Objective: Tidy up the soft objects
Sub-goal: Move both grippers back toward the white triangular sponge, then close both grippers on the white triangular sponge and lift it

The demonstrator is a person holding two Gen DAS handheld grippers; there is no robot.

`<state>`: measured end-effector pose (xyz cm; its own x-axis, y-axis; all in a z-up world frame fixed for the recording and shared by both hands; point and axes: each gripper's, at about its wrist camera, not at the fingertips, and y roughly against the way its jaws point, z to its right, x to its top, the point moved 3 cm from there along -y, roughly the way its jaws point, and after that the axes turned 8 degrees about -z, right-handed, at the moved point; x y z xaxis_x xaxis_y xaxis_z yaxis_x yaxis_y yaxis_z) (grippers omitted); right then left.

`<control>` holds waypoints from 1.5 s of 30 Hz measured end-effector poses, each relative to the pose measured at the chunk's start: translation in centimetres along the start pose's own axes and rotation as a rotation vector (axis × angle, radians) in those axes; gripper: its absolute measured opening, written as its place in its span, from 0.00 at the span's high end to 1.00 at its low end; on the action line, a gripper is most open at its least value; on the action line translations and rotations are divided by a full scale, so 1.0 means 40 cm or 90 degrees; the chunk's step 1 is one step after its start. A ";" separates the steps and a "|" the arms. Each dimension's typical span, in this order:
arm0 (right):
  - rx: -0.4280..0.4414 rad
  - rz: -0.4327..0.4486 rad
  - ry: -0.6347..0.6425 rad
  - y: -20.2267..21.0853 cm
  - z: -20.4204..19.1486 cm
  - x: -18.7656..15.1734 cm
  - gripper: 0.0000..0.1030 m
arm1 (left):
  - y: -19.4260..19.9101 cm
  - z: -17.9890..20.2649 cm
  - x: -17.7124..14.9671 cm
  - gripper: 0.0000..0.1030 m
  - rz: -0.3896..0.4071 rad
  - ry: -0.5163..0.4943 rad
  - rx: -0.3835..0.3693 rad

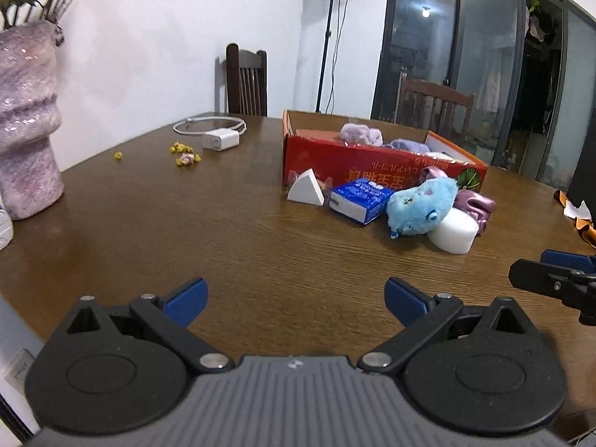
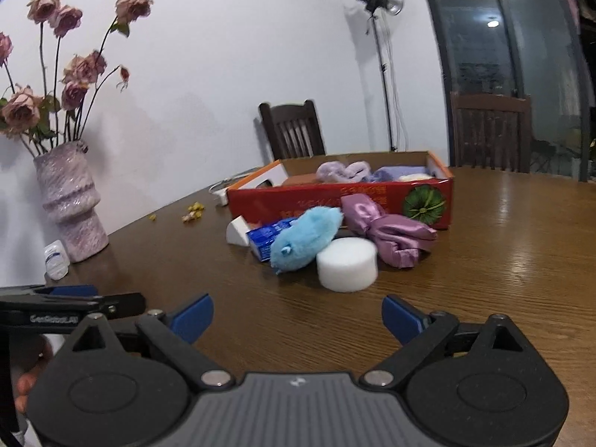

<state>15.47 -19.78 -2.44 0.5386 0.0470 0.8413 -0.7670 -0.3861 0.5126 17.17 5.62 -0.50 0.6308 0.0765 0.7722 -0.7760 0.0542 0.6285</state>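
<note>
Both tools, the left tool (image 1: 296, 300) and the right tool (image 2: 298, 316), stand wide apart and hold nothing. The blue plush (image 2: 305, 238) lies on the surface (image 2: 503, 260) before the red box (image 2: 335, 197). Grip its middle gently; the white foam cylinder (image 2: 346, 264) and the purple satin cloth (image 2: 387, 231) touch it and crowd the approach.

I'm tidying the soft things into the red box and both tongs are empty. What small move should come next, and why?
Probably ease the right tongs forward onto the white foam cylinder. They stand open and empty, and the cylinder is the nearest loose piece, just ahead of them on the table, outside the red box with the blue plush leaning beside it.
</note>
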 end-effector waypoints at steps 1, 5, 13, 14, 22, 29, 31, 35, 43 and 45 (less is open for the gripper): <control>0.001 -0.003 0.004 -0.008 -0.003 0.007 0.12 | -0.011 -0.002 0.007 0.00 -0.003 -0.001 -0.005; 0.011 0.000 0.028 -0.039 -0.016 0.046 0.26 | -0.056 -0.004 0.045 0.00 0.001 -0.009 -0.017; 0.035 0.005 0.067 -0.147 -0.036 0.167 0.42 | -0.173 -0.026 0.180 0.32 0.003 -0.005 -0.039; 0.035 0.005 0.072 -0.166 -0.036 0.185 0.42 | -0.193 -0.025 0.201 0.33 0.003 -0.007 -0.040; 0.018 -0.019 0.105 -0.299 -0.026 0.295 0.48 | -0.347 0.009 0.303 0.44 -0.017 -0.050 -0.062; 0.047 -0.085 0.155 -0.396 -0.059 0.355 0.48 | -0.373 -0.030 0.283 0.74 -0.054 -0.061 -0.085; 0.068 -0.121 0.170 -0.438 -0.084 0.370 0.48 | -0.344 -0.055 0.275 0.74 -0.043 -0.054 -0.087; 0.066 -0.185 0.230 -0.535 -0.147 0.375 0.52 | -0.309 -0.112 0.261 0.74 -0.037 -0.034 -0.055; 0.051 -0.265 0.257 -0.648 -0.190 0.349 0.75 | -0.299 -0.168 0.252 0.74 -0.043 0.000 -0.029; 0.052 -0.259 0.255 -0.645 -0.193 0.343 0.79 | -0.286 -0.165 0.249 0.74 -0.039 -0.002 -0.029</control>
<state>39.96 -2.06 -2.81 0.5987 0.5457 0.5863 -0.4870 -0.3332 0.8074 32.28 12.34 -0.60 0.6768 0.0683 0.7330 -0.7355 0.1033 0.6696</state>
